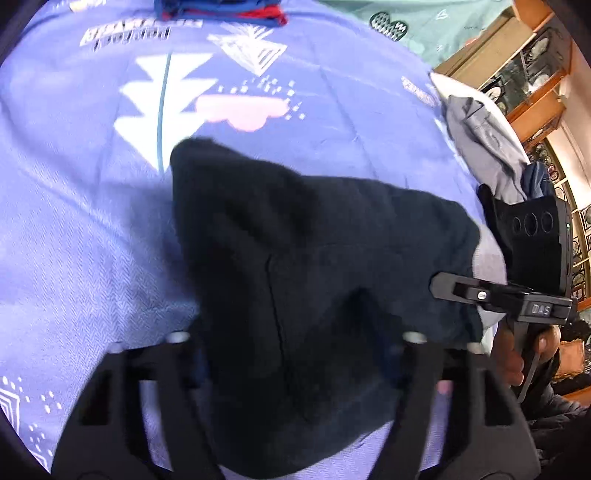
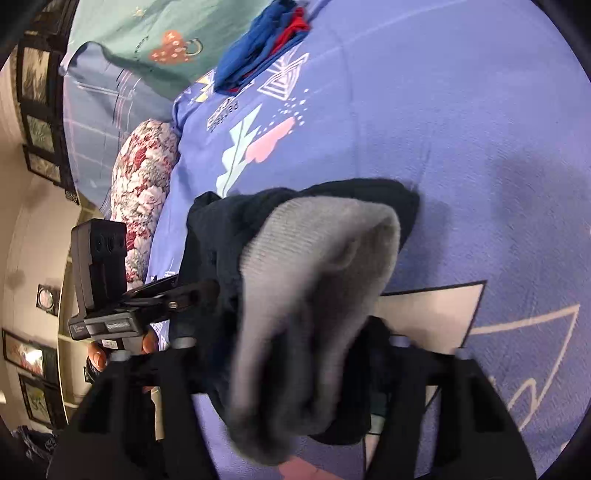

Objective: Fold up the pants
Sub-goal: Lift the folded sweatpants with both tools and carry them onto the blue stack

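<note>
Two fisheye views, one from each hand-held gripper, look steeply down and forward along black fingers that fill the lower frame. The left wrist camera sits close over the dark pants (image 1: 314,295), which cover the centre, with the right gripper (image 1: 439,286) entering from the right edge. The right wrist camera – just as near – has the same garment bunched at centre and the left gripper (image 2: 207,291) at its left edge. Both views share the printed blue bedsheet (image 1: 92,221) and the blue-and-red folded clothes (image 1: 221,11) at the top of each frame – the two cameras face roughly the same way, side by side.
</note>
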`<state>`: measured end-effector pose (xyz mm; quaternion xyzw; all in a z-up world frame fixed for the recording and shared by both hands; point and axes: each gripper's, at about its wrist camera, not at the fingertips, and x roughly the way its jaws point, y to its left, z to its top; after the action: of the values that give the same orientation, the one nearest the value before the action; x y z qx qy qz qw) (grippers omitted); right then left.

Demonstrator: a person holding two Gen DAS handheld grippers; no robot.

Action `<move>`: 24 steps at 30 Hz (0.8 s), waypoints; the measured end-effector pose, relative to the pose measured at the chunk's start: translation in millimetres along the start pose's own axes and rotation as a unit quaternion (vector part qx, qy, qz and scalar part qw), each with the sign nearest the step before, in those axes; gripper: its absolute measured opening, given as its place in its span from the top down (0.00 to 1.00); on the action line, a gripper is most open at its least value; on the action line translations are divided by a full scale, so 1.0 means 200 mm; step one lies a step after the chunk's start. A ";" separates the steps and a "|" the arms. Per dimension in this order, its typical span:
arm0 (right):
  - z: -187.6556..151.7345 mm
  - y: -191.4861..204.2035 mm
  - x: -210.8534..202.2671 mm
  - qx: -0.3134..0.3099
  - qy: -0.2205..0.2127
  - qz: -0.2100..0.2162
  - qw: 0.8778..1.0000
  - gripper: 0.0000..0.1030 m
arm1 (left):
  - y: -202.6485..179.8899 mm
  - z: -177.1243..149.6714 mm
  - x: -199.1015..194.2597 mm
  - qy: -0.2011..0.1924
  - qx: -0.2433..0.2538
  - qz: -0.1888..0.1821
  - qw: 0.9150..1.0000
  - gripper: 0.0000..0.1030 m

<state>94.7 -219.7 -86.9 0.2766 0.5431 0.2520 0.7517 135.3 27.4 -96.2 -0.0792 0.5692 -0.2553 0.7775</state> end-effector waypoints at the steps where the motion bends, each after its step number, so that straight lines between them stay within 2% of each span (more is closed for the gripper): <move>1: 0.00 0.03 -0.02 -0.014 -0.001 -0.005 1.000 0.59 | -0.01 0.00 -0.02 -0.007 0.002 0.000 1.000 0.59; 2: 0.01 0.05 -0.03 -0.025 -0.002 -0.006 1.000 0.59 | -0.01 0.01 -0.06 -0.014 0.000 -0.005 1.000 0.68; 3: 0.02 0.08 -0.05 -0.036 -0.004 -0.007 0.999 0.60 | -0.01 0.02 -0.09 -0.020 -0.003 -0.013 1.000 0.70; 6: 0.09 0.24 -0.13 -0.084 -0.017 0.001 0.996 0.60 | -0.05 0.08 -0.24 -0.056 0.004 -0.011 0.998 0.71; 9: 0.24 0.44 -0.22 -0.149 -0.046 -0.008 0.988 0.60 | -0.09 0.23 -0.46 -0.118 0.019 0.004 0.993 0.71; 10: 0.34 0.52 -0.26 -0.170 -0.061 -0.008 0.983 0.60 | -0.09 0.28 -0.52 -0.132 0.022 0.008 0.991 0.71; 12: 0.48 0.62 -0.29 -0.197 -0.084 -0.015 0.977 0.60 | -0.11 0.48 -0.65 -0.167 0.039 0.032 0.985 0.71; 15: 0.81 0.78 -0.29 -0.230 -0.132 -0.029 0.964 0.59 | -0.09 0.81 -0.75 -0.212 0.056 0.083 0.972 0.70; 16: 0.96 0.81 -0.26 -0.233 -0.146 -0.033 0.961 0.59 | -0.06 0.97 -0.75 -0.223 0.053 0.096 0.969 0.70; 18: 1.19 0.85 -0.18 -0.240 -0.165 -0.045 0.956 0.55 | 0.03 1.21 -0.71 -0.230 0.031 0.108 0.967 0.68; 22: 1.68 0.79 0.13 -0.223 -0.141 -0.075 0.962 0.53 | 0.31 1.61 -0.47 -0.216 -0.020 0.120 0.969 0.68; 24: 1.82 0.71 0.29 -0.222 -0.131 -0.094 0.962 0.53 | 0.44 1.73 -0.32 -0.194 -0.039 0.123 0.972 0.67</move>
<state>448.6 -129.9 65.6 0.0811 0.3944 0.2557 0.8789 469.0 75.3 38.4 -0.0868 0.4225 -0.1148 0.8948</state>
